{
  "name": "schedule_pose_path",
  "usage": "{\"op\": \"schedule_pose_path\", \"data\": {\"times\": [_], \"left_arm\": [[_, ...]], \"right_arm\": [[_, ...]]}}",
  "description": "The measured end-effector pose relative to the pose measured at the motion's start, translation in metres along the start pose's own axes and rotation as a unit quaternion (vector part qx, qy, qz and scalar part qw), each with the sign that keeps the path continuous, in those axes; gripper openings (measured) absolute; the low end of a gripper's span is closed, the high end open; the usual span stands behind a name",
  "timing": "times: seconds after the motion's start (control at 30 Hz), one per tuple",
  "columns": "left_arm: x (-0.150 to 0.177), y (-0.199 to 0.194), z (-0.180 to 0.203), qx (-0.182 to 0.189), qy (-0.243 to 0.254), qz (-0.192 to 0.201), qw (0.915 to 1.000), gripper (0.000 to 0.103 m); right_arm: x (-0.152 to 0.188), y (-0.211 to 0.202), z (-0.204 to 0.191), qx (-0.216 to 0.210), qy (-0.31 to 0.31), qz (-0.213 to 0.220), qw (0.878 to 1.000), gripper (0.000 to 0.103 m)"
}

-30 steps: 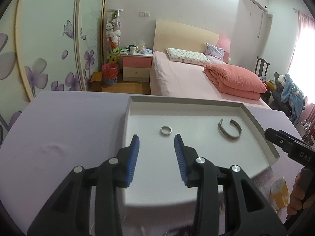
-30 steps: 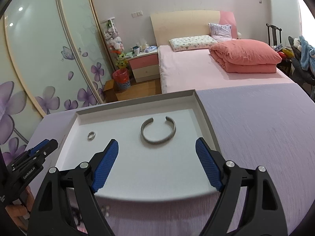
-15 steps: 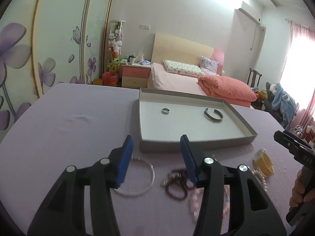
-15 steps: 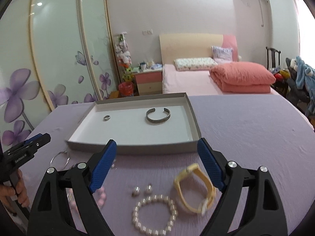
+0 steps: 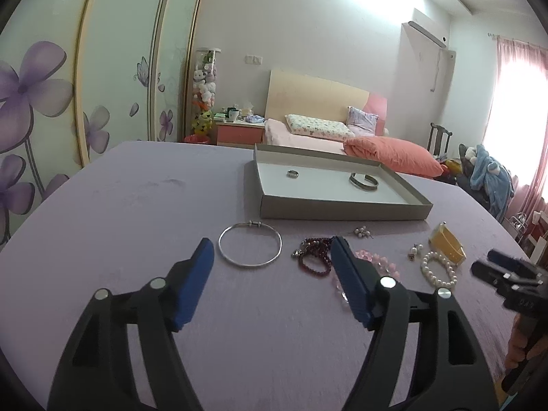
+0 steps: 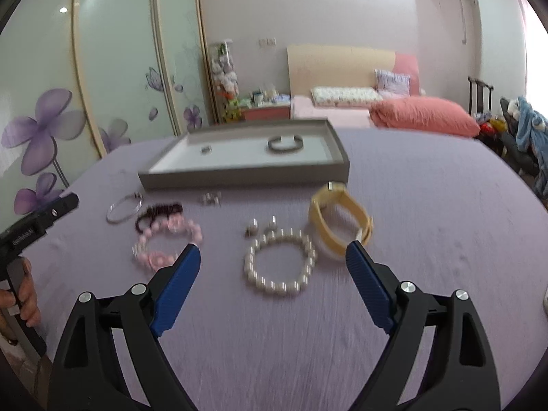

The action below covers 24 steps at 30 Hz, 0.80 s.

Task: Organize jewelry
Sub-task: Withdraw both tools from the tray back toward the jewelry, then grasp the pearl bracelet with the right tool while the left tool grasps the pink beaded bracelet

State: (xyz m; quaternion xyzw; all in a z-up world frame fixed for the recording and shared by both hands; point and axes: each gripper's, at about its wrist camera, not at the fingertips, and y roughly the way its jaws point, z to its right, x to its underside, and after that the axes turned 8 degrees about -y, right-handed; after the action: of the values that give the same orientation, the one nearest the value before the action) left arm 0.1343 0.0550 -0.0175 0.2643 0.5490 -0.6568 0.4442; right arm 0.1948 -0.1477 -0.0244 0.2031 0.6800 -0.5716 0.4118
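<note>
While both tongs hovered above the purple-covered bench, neither gripped anything. Left tongs: blue-padded fingers spread wide, empty, aimed at the loose jewelry. Silver bangle: flat on the bench, just ahead of the gap between the left fingers. Dark red bead bracelet: to the right of the bangle, partly behind the right finger of the left tongs. Pink bead bracelet: touching the dark red one and lying nearer the camera in the right wrist view. Small earrings: close to the front wall of the tray. Tray: shallow, grey-walled, white inside, at the far side of the bench; it held a ring toward its left and an open metal cuff toward its right, well apart. Pearl bracelet: between the fingers of the right tongs, with two pearl studs just beyond it. Yellow watch: on its side, touching the pearl bracelet's right edge. Right tongs: wide apart and empty.
</note>
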Motion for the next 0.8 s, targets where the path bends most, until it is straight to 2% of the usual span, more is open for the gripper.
{"op": "schedule_pose_path", "data": {"times": [0.17, 0.33, 0.43, 0.57, 0.63, 0.7, 0.73, 0.8], "left_arm": [[0.001, 0.0, 0.002, -0.002, 0.005, -0.002, 1.0, 0.074], [0.003, 0.0, 0.004, -0.001, 0.003, -0.001, 1.0, 0.074], [0.003, 0.001, 0.004, -0.001, 0.004, -0.001, 1.0, 0.074], [0.003, 0.002, 0.006, -0.003, 0.01, -0.002, 0.9999, 0.074], [0.002, 0.002, 0.006, -0.005, 0.01, -0.003, 0.9999, 0.074], [0.002, 0.003, 0.006, -0.007, 0.01, -0.005, 0.9999, 0.074], [0.002, 0.004, 0.006, -0.008, 0.011, -0.007, 0.9999, 0.074], [0.002, 0.005, 0.008, -0.009, 0.015, -0.012, 0.9998, 0.074]], "right_arm": [[0.011, 0.016, 0.004, 0.002, 0.023, -0.048, 0.999, 0.084], [0.012, 0.034, 0.017, 0.017, 0.068, -0.083, 0.994, 0.058], [0.01, 0.044, 0.023, 0.024, 0.085, -0.1, 0.991, 0.052], [0.005, 0.05, 0.02, 0.046, 0.069, -0.118, 0.99, 0.042], [0.005, 0.051, 0.016, 0.07, 0.044, -0.122, 0.989, 0.029], [0.007, 0.049, 0.016, 0.068, 0.035, -0.121, 0.99, 0.014], [0.009, 0.046, 0.016, 0.068, 0.029, -0.121, 0.99, 0.011], [0.015, 0.039, 0.018, 0.062, 0.023, -0.121, 0.99, 0.011]]}}
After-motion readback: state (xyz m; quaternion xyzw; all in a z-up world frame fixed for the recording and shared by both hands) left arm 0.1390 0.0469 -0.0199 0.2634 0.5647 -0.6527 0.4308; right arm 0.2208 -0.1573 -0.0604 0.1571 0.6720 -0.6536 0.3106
